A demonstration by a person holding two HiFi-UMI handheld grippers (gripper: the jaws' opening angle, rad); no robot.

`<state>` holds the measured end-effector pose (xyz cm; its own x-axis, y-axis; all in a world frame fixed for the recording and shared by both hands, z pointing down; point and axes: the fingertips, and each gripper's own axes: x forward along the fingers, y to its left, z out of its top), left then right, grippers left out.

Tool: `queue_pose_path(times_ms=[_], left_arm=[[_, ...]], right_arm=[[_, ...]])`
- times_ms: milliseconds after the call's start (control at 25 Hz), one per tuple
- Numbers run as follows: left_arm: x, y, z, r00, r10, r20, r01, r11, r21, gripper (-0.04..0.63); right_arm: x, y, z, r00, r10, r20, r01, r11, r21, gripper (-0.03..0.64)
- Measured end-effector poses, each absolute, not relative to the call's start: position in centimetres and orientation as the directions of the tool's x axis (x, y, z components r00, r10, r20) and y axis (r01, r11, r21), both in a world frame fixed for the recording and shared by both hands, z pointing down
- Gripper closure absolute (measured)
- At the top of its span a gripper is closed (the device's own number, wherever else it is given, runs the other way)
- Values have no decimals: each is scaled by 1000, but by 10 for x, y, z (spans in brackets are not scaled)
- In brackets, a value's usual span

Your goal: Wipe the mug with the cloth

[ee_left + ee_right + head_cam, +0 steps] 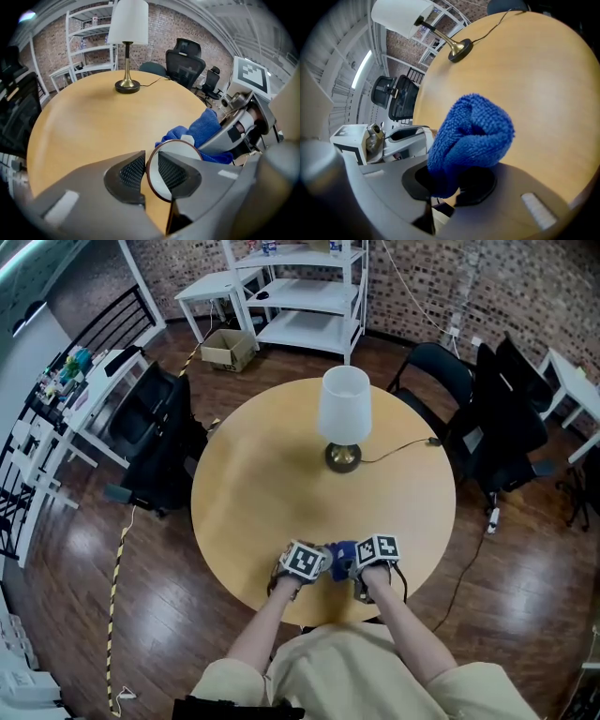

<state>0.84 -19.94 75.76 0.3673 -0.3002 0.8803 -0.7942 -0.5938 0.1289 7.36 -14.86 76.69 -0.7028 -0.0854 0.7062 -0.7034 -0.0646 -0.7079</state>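
Observation:
A white mug (178,146) with a dark brown rim lies tilted between my left gripper's jaws. One pad is inside its mouth and the other outside, so my left gripper (151,159) is shut on the mug's wall. My right gripper (450,180) is shut on a bunched blue cloth (471,136). The cloth (206,129) touches the mug's far side. In the head view both grippers, left (302,562) and right (375,551), meet near the front edge of the round wooden table (262,484), with the cloth (341,557) between them. The mug is hidden there.
A table lamp (343,418) with a white shade and brass base stands at the table's far middle, its cord running off to the right. Black office chairs (155,423) (497,418) stand to the left and right of the table. White shelves (305,292) stand behind.

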Motion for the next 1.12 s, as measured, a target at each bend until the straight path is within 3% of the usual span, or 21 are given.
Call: queue_pose_path(times_ms=[320, 520, 720, 920, 1120], left_arm=[[4, -190, 759, 370, -306, 877, -837, -520, 171, 523], [-1, -186, 761, 401, -300, 865, -875, -405, 265, 551], [-23, -192, 766, 407, -320, 855, -911, -209, 355, 563], [-32, -190, 770, 393, -347, 852, -913, -37, 406, 565], [-28, -189, 769, 362, -363, 858, -923, -8, 386, 565]], right_arm=[[73, -140, 768, -685, 83, 724, -715, 114, -690, 560], [97, -170, 744, -656, -161, 738, -752, 229, -618, 555], [102, -197, 697, -642, -374, 669, -766, 358, -534, 555], [47, -195, 673, -719, -363, 592, -684, 522, -510, 555], [29, -191, 695, -659, -339, 672, -699, 605, -380, 555]])
